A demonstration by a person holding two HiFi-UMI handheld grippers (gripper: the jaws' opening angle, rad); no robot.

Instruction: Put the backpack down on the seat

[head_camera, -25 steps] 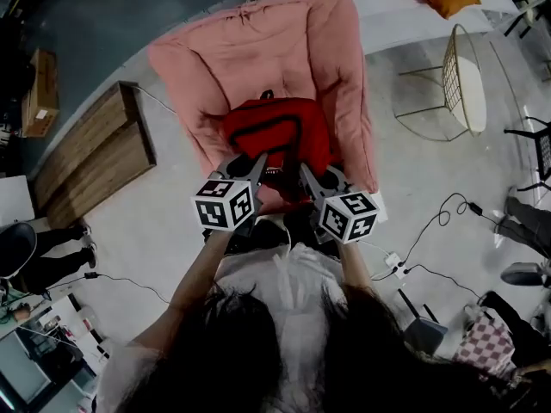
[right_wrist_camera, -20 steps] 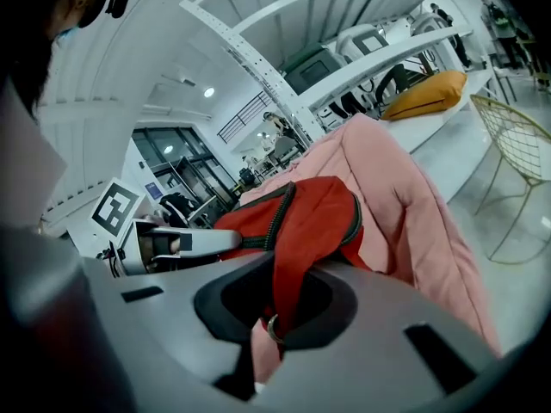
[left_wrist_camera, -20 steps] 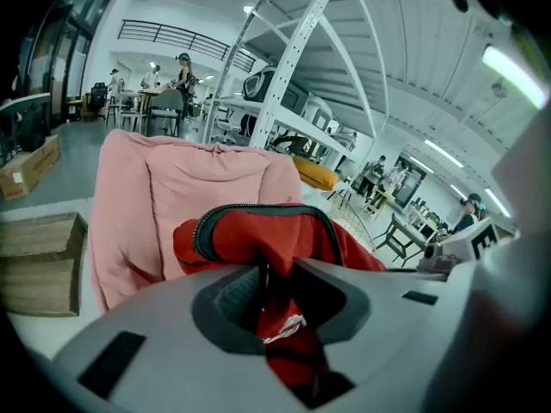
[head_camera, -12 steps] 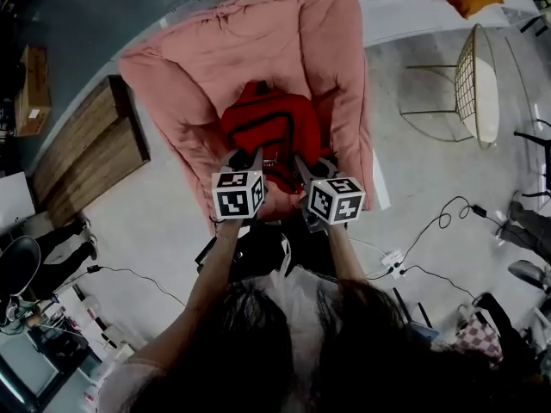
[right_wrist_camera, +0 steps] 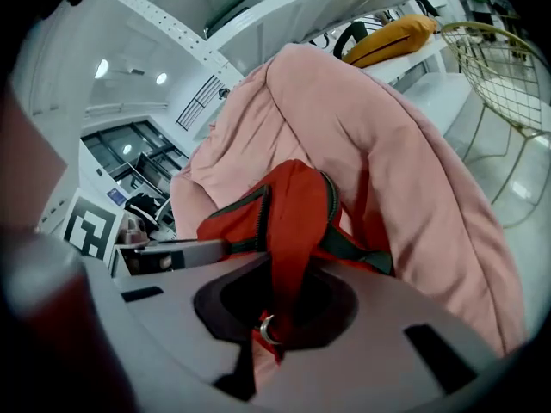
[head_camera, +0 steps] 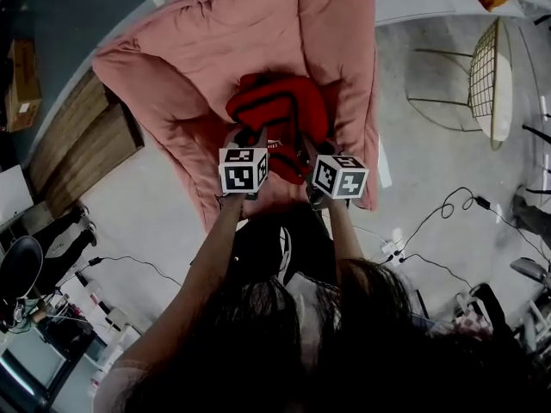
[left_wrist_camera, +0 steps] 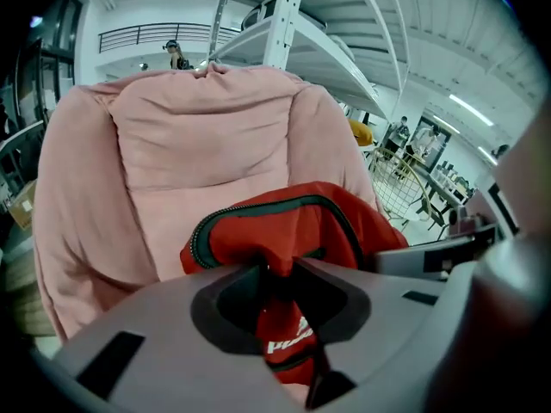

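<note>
Nearly there, by the look of it: the red backpack sits low in the hollow of the pink armchair, between its two arms and in front of its backrest, but both claws have it in their grip. The left claw is closed on a bunched fold of the red fabric, with more of the bag hanging beneath it. The right claw is clamped on a red strap that carries a small metal ring.

Whether the bag's underside fully bears on the seat cannot be told, since the bag hides the contact. I judge the carrying as good as done. What remains is to settle the held end onto the cushion, let go with both claws and draw them back past the armchair's front edge.

The backpack's long axis seems to run from the armchair's front edge toward its backrest, the held end nearest the front edge. Its zipped panel faces upward and toward the person.
</note>
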